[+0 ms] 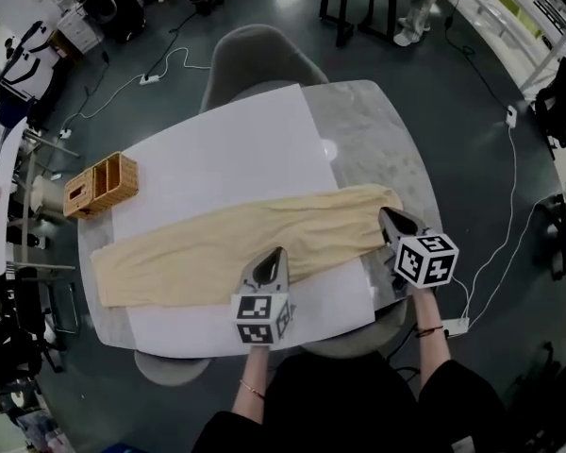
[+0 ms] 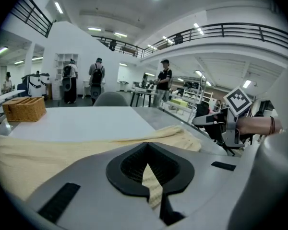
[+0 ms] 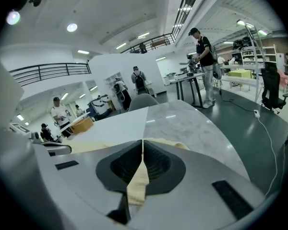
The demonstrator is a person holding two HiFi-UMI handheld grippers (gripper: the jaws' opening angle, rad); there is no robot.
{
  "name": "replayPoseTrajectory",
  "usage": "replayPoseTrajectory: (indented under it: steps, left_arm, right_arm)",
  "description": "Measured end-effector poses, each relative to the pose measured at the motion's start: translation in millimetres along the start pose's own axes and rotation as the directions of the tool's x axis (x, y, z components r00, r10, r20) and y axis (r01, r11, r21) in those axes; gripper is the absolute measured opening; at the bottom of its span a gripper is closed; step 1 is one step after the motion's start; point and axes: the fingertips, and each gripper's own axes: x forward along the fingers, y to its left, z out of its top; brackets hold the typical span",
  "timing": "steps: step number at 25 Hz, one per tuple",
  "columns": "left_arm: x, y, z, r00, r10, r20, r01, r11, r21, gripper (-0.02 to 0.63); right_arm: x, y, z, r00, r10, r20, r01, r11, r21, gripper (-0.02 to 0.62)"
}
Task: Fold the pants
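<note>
Pale yellow pants (image 1: 217,248) lie stretched left to right across a white sheet (image 1: 226,154) on the table. My left gripper (image 1: 275,252) is at the near edge of the pants, about the middle, shut with a strip of the cloth between its jaws (image 2: 146,144). At the right end of the pants is my right gripper (image 1: 385,212), shut on the cloth there as well (image 3: 143,141). In the left gripper view the pants (image 2: 43,155) spread to the left, and the right gripper (image 2: 201,120) shows at the right.
A wicker basket (image 1: 102,185) stands on the table's far left. The grey marble table (image 1: 382,125) shows bare to the right of the sheet. A grey chair (image 1: 255,55) is at the far side. Cables run over the floor, and people stand in the background.
</note>
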Motion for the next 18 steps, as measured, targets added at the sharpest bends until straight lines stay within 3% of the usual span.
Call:
replayPoseTrajectory:
  steps: [7, 15, 18]
  left_arm:
    - [32, -12, -3, 0.996, -0.077, -0.038, 0.078, 0.997, 0.017, 0.008]
    - [50, -13, -4, 0.994, -0.09, -0.068, 0.091, 0.996, 0.016, 0.008]
    - [52, -11, -6, 0.993, -0.088, -0.075, 0.089, 0.996, 0.01, 0.008]
  right_arm:
    - [13, -34, -20, 0.994, -0.091, -0.06, 0.092, 0.995, 0.028, 0.026]
    - [29, -69, -32, 0.976, -0.169, -0.139, 0.165, 0.985, -0.04, 0.18]
    - [36, -78, -40, 0.966, -0.185, -0.182, 0.177, 0.982, -0.06, 0.205]
